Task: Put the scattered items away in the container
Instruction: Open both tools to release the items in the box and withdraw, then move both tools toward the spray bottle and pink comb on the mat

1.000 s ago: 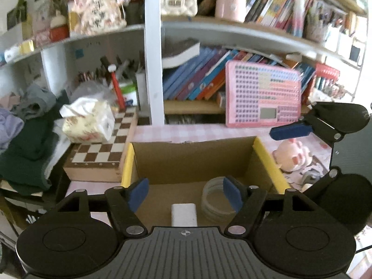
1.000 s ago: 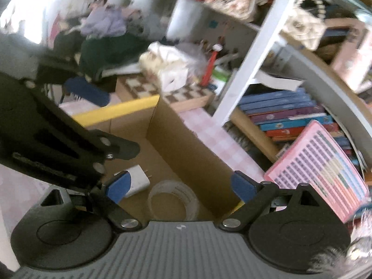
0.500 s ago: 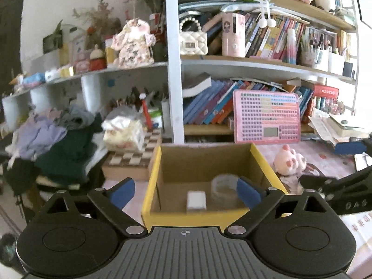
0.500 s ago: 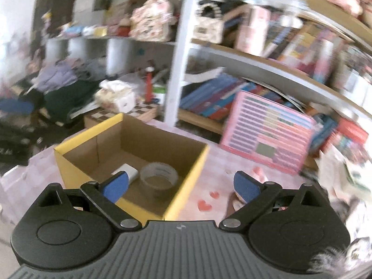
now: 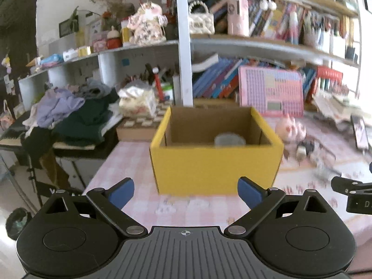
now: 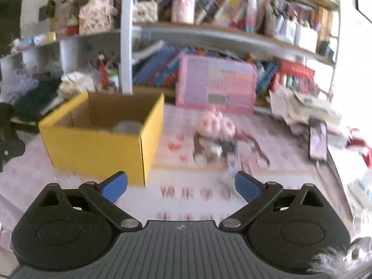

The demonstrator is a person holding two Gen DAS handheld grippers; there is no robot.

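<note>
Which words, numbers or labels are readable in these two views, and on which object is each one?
"D": white letter on the right gripper's black body, cut by the frame edge.
Tablecloth: red printed characters, too blurred to read.
Pink board: a grid of tiny marks, unreadable.
Book spines: blurred, unreadable.

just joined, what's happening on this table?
A person with handheld tongs in each hand is tidying items into the yellow cardboard box. Both the left tongs and right tongs are open and empty, short of the box's near side. A roll of clear tape already sits inside. A pink plush toy and small blurred clutter remain on the tablecloth right of the box.
</note>
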